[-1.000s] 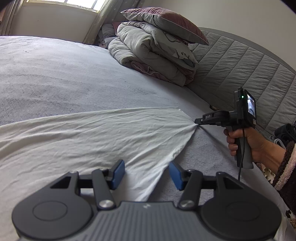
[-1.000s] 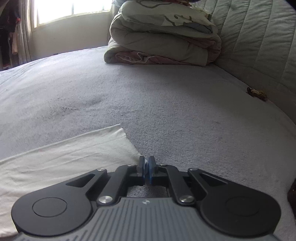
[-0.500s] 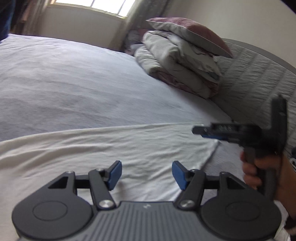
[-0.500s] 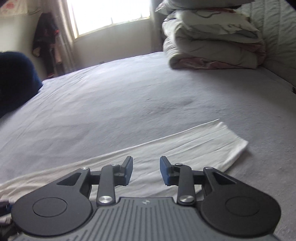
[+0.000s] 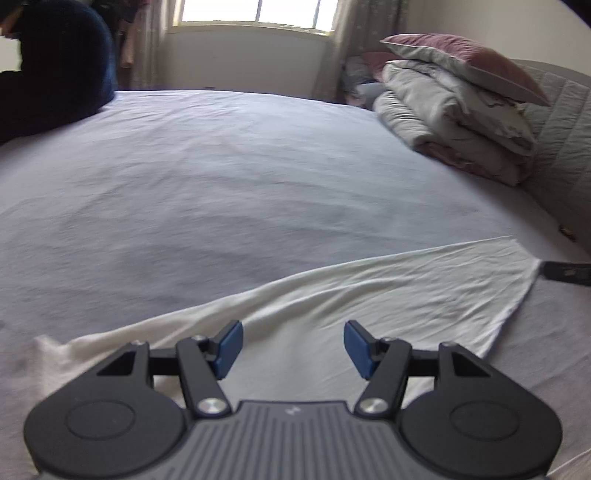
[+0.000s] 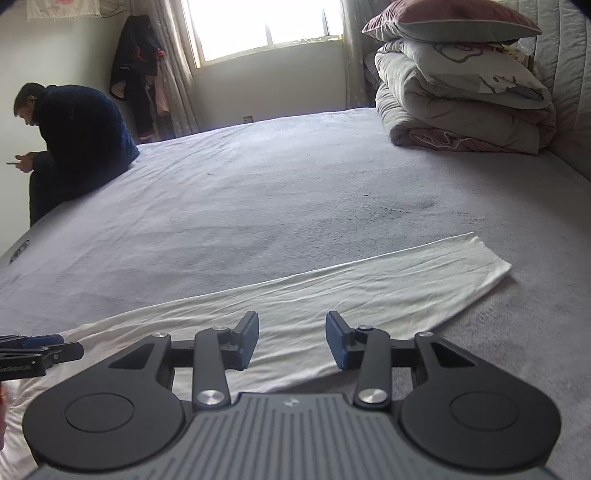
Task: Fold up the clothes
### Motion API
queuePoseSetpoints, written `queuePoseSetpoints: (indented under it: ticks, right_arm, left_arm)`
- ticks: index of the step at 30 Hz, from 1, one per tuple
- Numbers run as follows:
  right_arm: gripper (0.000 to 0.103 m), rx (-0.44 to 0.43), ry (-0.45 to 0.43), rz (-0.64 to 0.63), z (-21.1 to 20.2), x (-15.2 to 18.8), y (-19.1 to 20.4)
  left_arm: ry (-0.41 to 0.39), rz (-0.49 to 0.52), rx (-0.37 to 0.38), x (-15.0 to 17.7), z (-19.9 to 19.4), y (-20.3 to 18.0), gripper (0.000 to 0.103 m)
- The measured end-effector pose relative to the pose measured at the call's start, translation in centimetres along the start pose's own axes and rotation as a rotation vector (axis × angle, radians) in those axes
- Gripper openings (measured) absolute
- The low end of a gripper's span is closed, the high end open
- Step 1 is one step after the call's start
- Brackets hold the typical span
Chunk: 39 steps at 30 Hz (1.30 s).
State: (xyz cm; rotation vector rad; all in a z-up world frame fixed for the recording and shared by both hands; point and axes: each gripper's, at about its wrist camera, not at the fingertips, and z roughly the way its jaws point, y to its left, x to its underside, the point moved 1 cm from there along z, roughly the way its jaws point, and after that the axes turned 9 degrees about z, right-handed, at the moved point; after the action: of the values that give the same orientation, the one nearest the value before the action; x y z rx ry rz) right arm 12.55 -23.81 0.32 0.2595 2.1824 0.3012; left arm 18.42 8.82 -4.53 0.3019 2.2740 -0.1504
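A white garment (image 5: 369,306) lies flat on the grey bed sheet, stretching from the near left to a folded right end (image 6: 476,266). My left gripper (image 5: 293,349) hovers open above the cloth's near part, nothing between its blue pads (image 5: 229,349). My right gripper (image 6: 291,341) is also over the cloth, its jaws opening, with nothing between them. In the left wrist view the right gripper's tip (image 5: 565,272) pokes in at the right edge, beside the cloth's corner. In the right wrist view the left gripper's fingers (image 6: 40,350) show at the left edge.
A stack of folded duvets with a pillow on top (image 6: 465,92) sits at the head of the bed by the quilted headboard (image 5: 561,147). A person in dark clothes (image 6: 77,140) sits on the bed's far left edge. The window (image 6: 258,26) is behind.
The right gripper has let go of the cloth's corner and its jaws have spread. Both grippers pulled back and swung left, so more of the bed and the seated person now show.
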Motion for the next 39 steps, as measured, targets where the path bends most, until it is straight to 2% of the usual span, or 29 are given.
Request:
queuePoseSetpoints:
  ticks: [4, 8, 11, 13, 16, 21, 26, 29, 34, 39]
  right_arm:
    - [0.045, 0.023, -0.012, -0.009, -4.7, 1.1, 0.5]
    - [0.046, 0.068, -0.034, -0.03, -8.9, 2.1, 0.5]
    - [0.047, 0.094, -0.059, -0.026, -11.4, 2.7, 0.5]
    - [0.053, 0.102, -0.072, -0.016, -12.8, 3.4, 0.5]
    - [0.054, 0.102, -0.079, -0.013, -14.2, 4.8, 0.5]
    - [0.054, 0.099, -0.058, 0.004, -14.9, 7.7, -0.2]
    - [0.054, 0.075, -0.034, 0.015, -14.6, 10.2, -0.4]
    - [0.054, 0.072, -0.02, 0.011, -13.8, 11.2, 0.3]
    - [0.055, 0.106, -0.008, -0.013, -12.6, 12.3, 1.8]
    - [0.057, 0.162, 0.003, -0.029, -11.7, 13.0, 2.0]
  left_arm:
    - [0.055, -0.077, -0.081, 3.1, -0.2, 4.4, 0.062]
    - [0.067, -0.067, -0.146, 4.6, -1.0, 6.5, 0.062]
    - [0.049, -0.085, -0.15, 4.3, -3.2, 6.4, 0.063]
    - [0.023, -0.092, -0.124, 4.1, -5.0, 5.9, 0.064]
    - [-0.012, -0.068, -0.084, 4.2, -7.4, 4.8, 0.068]
    - [-0.021, -0.036, -0.07, 5.8, -9.3, 3.0, 0.069]
    - [0.054, -0.104, -0.083, 8.3, -9.7, 2.1, 0.069]
    - [0.07, -0.056, -0.119, 9.0, -10.5, -0.3, 0.069]
    - [0.073, -0.015, -0.104, 9.9, -11.7, -3.4, 0.071]
    - [0.094, 0.035, -0.115, 10.0, -11.0, -5.2, 0.076]
